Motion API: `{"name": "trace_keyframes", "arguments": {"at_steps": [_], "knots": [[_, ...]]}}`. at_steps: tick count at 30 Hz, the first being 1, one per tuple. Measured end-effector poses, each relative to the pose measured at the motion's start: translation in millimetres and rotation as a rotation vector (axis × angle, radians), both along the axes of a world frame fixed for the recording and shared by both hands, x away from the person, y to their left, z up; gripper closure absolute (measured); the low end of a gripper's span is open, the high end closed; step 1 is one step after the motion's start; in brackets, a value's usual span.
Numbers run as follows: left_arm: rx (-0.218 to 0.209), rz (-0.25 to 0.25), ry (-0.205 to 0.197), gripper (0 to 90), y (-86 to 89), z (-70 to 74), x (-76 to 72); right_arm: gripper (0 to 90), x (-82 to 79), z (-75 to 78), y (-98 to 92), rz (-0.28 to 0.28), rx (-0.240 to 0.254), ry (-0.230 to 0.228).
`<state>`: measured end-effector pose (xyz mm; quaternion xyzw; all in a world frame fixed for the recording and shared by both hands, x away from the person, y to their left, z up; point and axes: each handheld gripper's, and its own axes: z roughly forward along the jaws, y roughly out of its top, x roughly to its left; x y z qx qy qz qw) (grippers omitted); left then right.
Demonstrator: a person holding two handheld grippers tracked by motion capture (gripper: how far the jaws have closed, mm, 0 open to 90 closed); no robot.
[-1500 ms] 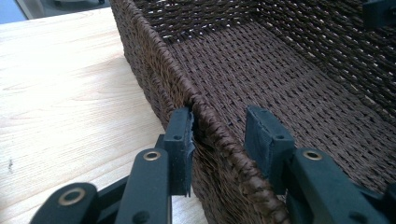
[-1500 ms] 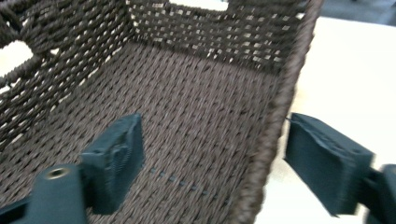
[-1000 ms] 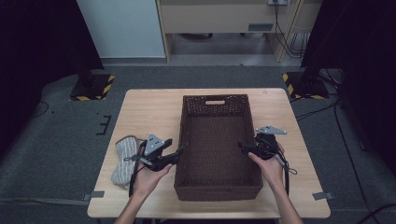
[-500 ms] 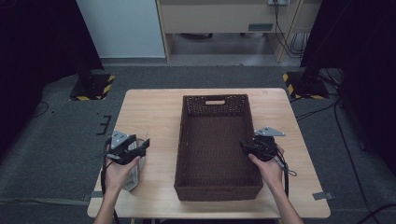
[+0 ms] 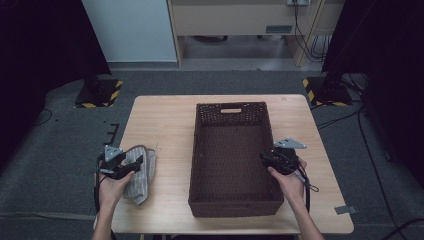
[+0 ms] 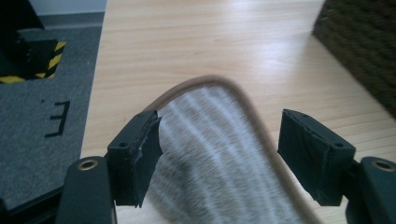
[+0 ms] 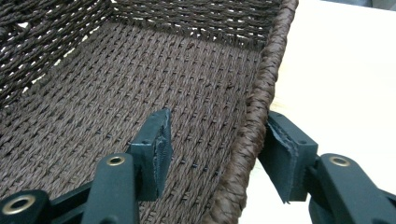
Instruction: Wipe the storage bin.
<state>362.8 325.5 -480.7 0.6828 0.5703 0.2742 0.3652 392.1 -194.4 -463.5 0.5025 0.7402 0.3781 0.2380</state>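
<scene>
My left gripper [image 5: 120, 165] has swung to the grey striped cloth [image 5: 140, 172] at lower left, fingers spreading; right gripper [image 5: 274, 159] fingers closing astride the brown wicker basket [image 5: 232, 112] rim.

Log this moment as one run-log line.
left gripper: open, jaws just opening, over grey cloth | right gripper: open, jaws closing, astride basket right rim

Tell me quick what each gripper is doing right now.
Left gripper: open, jaws just opening, over the grey cloth, not pinching it.
Right gripper: open, jaws just closing, astride the basket wall, no grip yet.
</scene>
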Motion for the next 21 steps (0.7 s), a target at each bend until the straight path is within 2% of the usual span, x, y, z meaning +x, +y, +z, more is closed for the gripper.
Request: {"name": "trace_keyframes", "arguments": {"at_steps": [3,8,12,18,21], "knots": [[-0.022,-0.007,0.034,28.1,-0.2,-8.8,1.9,45.1,-0.6,-0.5,-1.8,-0.003,0.019,0.005],[0.018,-0.014,0.09,28.9,-7.9,-23.0,5.9,42.3,-0.8,-0.4,-2.0,0.003,0.021,0.002],[-0.005,-0.017,0.111,32.9,-10.6,-29.7,8.0,40.4,-0.7,0.0,-2.0,0.006,0.023,-0.003],[-0.005,-0.024,0.137,42.3,-11.6,-35.0,9.6,36.6,0.7,1.6,-2.6,0.004,0.033,-0.014],[0.019,-0.006,0.157,52.5,-12.6,-34.6,11.3,34.6,2.0,4.7,-2.6,0.002,0.05,-0.025]]}}
